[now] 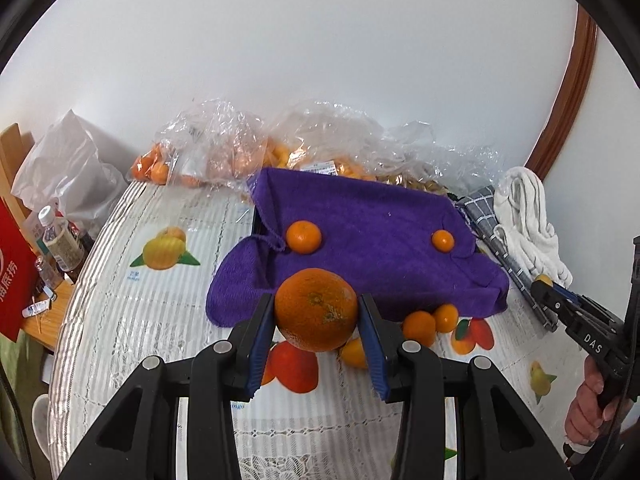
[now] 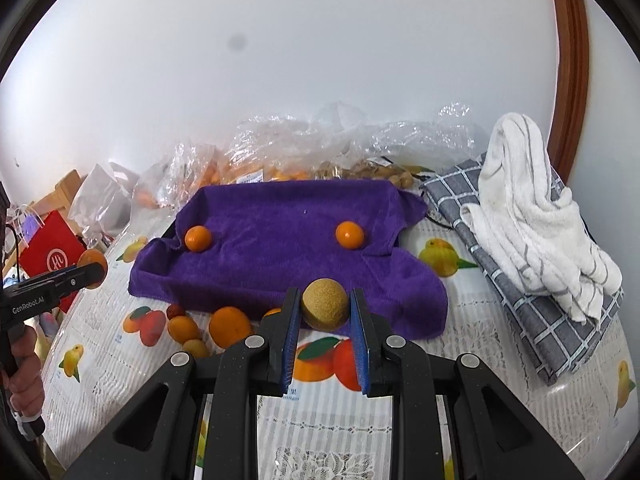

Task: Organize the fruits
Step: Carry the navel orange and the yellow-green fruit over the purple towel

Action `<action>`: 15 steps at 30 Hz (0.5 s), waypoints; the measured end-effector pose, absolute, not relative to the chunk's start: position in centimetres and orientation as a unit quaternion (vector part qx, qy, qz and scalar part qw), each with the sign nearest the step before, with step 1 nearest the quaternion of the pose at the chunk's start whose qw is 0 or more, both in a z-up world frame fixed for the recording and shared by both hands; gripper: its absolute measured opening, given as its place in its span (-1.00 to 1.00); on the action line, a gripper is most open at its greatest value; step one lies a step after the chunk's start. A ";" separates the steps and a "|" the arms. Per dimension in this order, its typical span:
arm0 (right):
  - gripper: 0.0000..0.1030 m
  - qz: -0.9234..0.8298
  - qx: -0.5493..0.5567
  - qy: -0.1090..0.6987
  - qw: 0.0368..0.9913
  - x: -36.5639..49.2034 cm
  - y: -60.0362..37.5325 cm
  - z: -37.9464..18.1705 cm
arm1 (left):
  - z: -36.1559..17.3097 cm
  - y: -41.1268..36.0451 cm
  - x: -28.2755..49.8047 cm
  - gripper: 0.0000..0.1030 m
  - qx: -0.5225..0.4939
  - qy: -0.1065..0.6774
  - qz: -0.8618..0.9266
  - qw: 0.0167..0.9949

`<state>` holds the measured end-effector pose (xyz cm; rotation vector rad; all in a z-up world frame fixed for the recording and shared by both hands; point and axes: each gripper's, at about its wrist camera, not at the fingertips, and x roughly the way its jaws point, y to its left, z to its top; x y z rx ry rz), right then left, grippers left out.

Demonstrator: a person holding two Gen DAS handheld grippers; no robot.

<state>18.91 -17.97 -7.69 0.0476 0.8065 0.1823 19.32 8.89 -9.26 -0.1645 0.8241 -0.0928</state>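
A big orange (image 1: 316, 320) is clamped between the blue pads of my left gripper (image 1: 316, 304), above the table's front. My right gripper (image 2: 325, 300) is shut on a small tan round fruit (image 2: 325, 312). Behind both lies a purple towel (image 2: 280, 272) draped over a tray, with two small oranges on it (image 2: 198, 238) (image 2: 349, 234). Several loose small fruits (image 2: 229, 327) sit on the tablecloth at the towel's front edge. In the left wrist view the right gripper (image 1: 543, 282) shows at the far right, and the left gripper (image 2: 93, 266) appears at the left of the right wrist view.
Clear plastic bags of fruit (image 1: 224, 152) crowd the back by the wall. A white towel (image 2: 532, 208) lies on a grey checked cloth (image 2: 536, 328) at the right. A red paper bag (image 2: 52, 256) and bottles (image 1: 60, 240) stand beyond the table's left edge.
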 end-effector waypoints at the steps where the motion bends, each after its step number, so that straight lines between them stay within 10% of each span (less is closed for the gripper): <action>1: -0.53 0.089 0.022 0.391 0.916 19.0 -17.9 -7.6 | -9.2 8.9 19.4 -0.24 -0.080 0.399 -0.045 0.912; 15: -0.53 0.087 0.031 0.393 0.915 20.4 -18.3 -8.1 | -8.8 8.4 21.0 -0.24 -0.076 0.397 -0.052 0.913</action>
